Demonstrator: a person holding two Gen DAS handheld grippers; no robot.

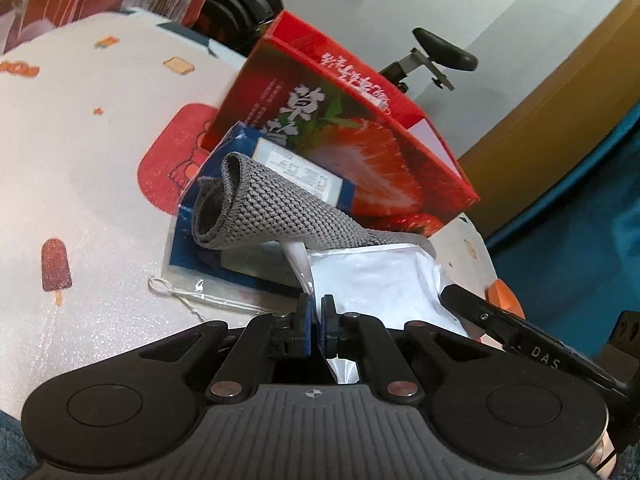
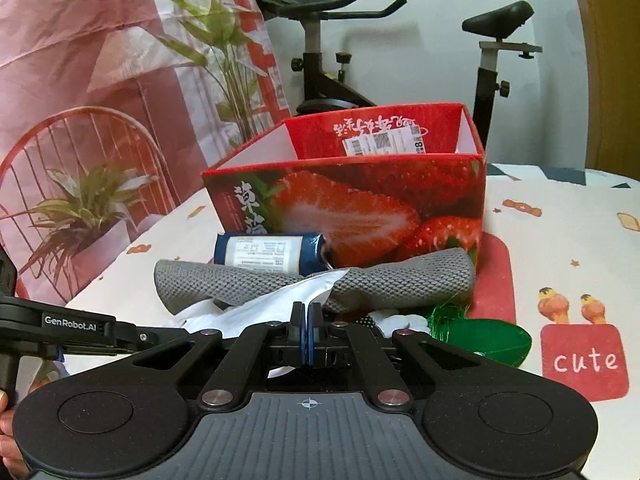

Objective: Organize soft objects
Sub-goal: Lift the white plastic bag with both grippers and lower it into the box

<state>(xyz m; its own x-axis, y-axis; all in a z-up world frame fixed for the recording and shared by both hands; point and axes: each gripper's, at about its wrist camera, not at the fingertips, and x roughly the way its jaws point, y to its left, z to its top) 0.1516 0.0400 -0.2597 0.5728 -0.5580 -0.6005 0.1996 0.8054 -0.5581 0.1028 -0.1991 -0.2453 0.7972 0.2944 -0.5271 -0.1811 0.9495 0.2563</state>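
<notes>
Both grippers [image 1: 317,312] [image 2: 307,316] down-tilted, clamping pouch [image 1: 372,280]

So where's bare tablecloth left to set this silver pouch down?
Free: the printed tablecloth left of the blue packet, and the stretch right of the red strawberry box, by the "cute" patch. Crowded: in front of the box, where the grey knitted cloth, packet and silver pouch pile up.

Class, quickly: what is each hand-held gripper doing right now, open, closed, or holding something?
Left hand-held gripper: closed on the edge of the white plastic bag.
Right hand-held gripper: closed on the same white plastic bag.
</notes>
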